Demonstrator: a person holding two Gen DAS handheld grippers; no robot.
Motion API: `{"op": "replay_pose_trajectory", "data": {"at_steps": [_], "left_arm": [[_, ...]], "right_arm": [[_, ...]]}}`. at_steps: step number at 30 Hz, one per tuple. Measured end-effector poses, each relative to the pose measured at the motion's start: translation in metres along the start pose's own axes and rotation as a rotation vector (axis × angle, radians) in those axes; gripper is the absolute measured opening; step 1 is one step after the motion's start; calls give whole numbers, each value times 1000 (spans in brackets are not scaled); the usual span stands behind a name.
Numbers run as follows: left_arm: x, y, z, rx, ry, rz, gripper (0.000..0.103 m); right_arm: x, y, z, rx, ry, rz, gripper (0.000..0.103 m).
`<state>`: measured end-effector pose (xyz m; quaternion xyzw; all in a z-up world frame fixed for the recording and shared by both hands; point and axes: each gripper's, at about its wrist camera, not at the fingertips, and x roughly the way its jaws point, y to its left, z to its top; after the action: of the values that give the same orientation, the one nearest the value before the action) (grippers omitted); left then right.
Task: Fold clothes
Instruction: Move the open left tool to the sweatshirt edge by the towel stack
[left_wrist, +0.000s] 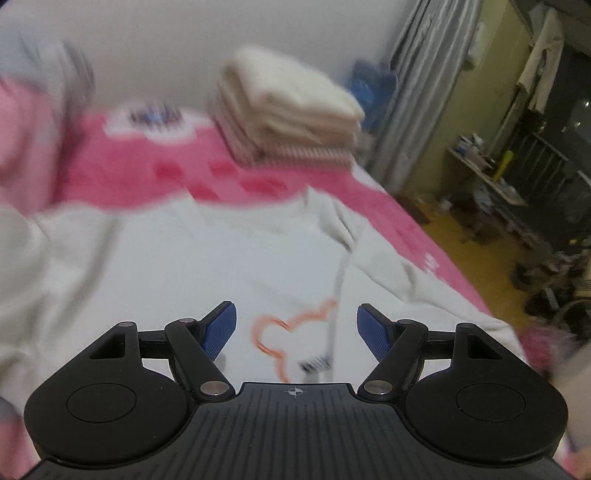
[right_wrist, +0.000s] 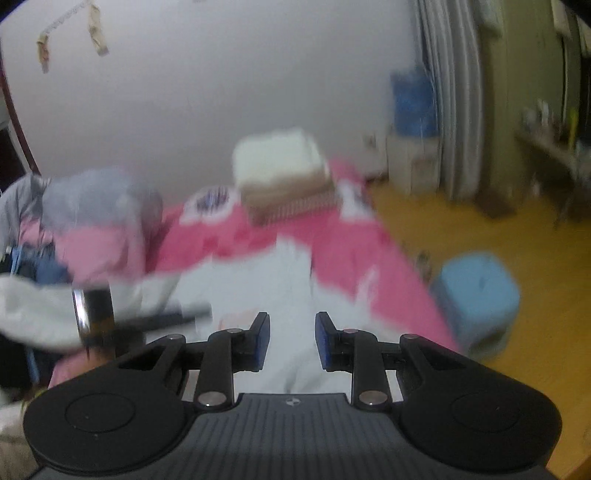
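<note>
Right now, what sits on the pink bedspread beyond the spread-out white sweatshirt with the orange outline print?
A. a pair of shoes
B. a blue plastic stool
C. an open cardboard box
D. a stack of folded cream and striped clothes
D: the left wrist view shows a stack of folded cream and striped clothes resting on the pink bedspread, past the far edge of the white sweatshirt.

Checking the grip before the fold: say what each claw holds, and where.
Nothing is held. The left claw and right claw both gape empty above the white sweatshirt.
</note>
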<state>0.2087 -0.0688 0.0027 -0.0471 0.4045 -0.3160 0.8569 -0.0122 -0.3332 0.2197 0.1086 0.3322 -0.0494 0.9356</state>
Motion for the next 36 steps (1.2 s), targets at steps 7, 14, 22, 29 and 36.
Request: {"op": "replay_pose_trajectory", "data": {"at_steps": [7,14,22,29,36], "left_arm": [[25,-4,0,-11,131,-96,73],[46,-10,-3,-44,106,-97,71],[37,-2,-17,22,67,-57,61],[54,-9,-4,74,46,-55,54],[91,-41,31,226,114,-20,55]], "right_arm": [[61,16,86,-289,40,-114,29],[85,-21,41,-287,139,-87,29],[157,-50,-46,-410,245,-65,29],[202,-64,-82,-702,202,-54,29],[223,-73,-114,-929,81,48,29]]}}
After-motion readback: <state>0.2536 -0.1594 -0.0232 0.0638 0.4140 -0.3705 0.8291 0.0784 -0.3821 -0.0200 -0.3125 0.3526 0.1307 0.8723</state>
